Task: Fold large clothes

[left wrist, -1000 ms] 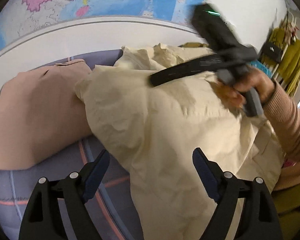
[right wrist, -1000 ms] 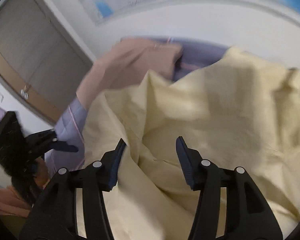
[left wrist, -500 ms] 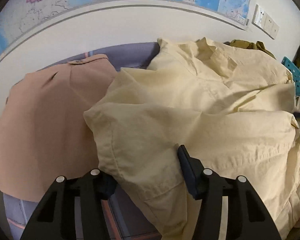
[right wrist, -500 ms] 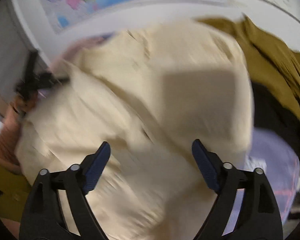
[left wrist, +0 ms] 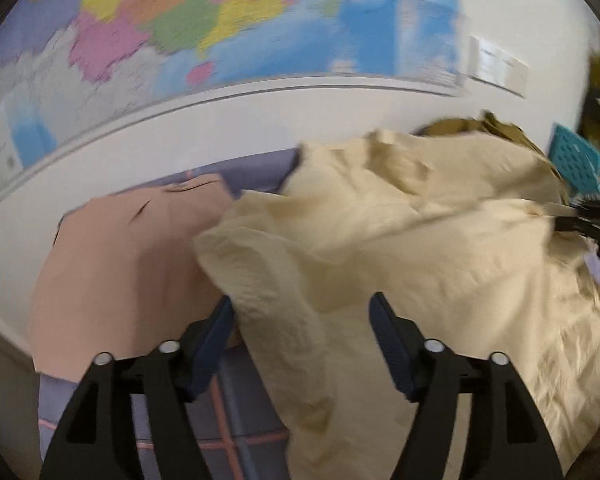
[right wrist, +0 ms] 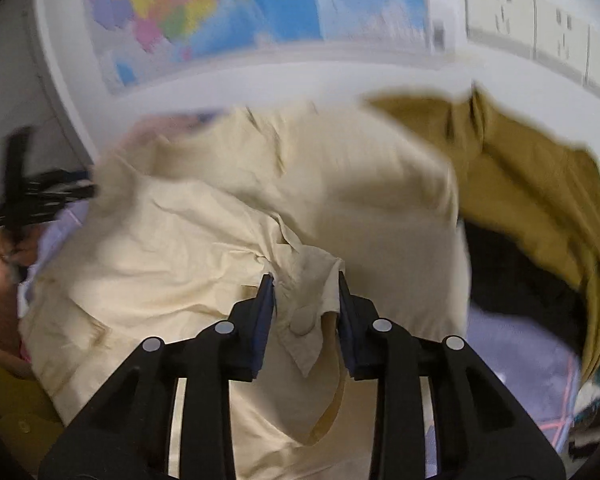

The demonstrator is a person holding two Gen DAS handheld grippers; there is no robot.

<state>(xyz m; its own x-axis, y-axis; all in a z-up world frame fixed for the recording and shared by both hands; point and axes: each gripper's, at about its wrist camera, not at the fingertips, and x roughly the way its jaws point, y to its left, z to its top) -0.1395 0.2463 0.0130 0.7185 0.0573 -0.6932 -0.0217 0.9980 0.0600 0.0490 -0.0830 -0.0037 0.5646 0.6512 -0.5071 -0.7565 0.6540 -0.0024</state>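
Beside the cream garment (right wrist: 260, 240), a teal basket (left wrist: 576, 164).

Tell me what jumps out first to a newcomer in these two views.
A big crumpled cream shirt fills the middle of both views, spread over the purple sheet. The right gripper is closing on its buttoned cuff, while the left gripper opens around a fold at the shirt's left edge. Behind, a colourful wall map tops both views.

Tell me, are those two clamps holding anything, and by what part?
The right gripper is closing on the cream shirt at a buttoned cuff or tab. The left gripper is opening around a bunched fold, not gripping it.
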